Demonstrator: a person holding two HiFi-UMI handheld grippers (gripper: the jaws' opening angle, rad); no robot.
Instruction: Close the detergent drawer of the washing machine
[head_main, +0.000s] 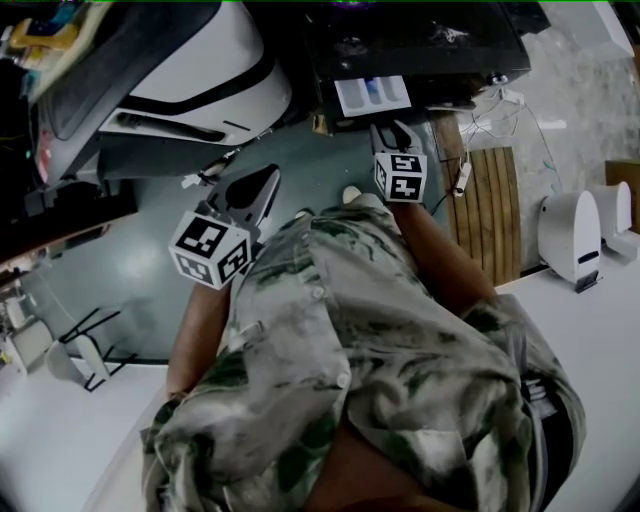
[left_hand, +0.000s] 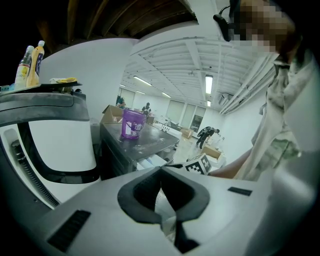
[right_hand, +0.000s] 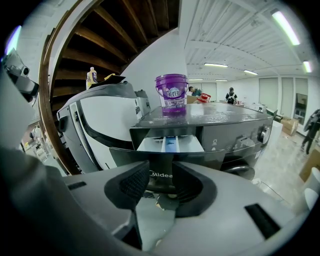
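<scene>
**Facing a drawer that is standing open, with the push yet to come**

One dark grey front-loading washing machine (right_hand: 235, 135) is standing ahead. One bulkier white machine with black trim (right_hand: 107, 125) is sitting just beside it. The task is looking barely started. The single pale detergent drawer with a blue middle compartment (right_hand: 170, 144) is sticking well out of the dark machine's top left corner. The whole job of sliding it in is waiting to be done.

One purple plastic bucket (right_hand: 173, 94) is resting on the washing machine's lid.

Two grippers are hanging in front:
- The right gripper (right_hand: 161, 172) is pointing at the drawer front. Its pads are spread with nothing between them, near the drawer but not touching it.
- The left gripper (left_hand: 161, 170) is idling off to the side, with its tips pressed together on nothing.

Two small bottles (left_hand: 25, 65) are standing on the white machine.
</scene>
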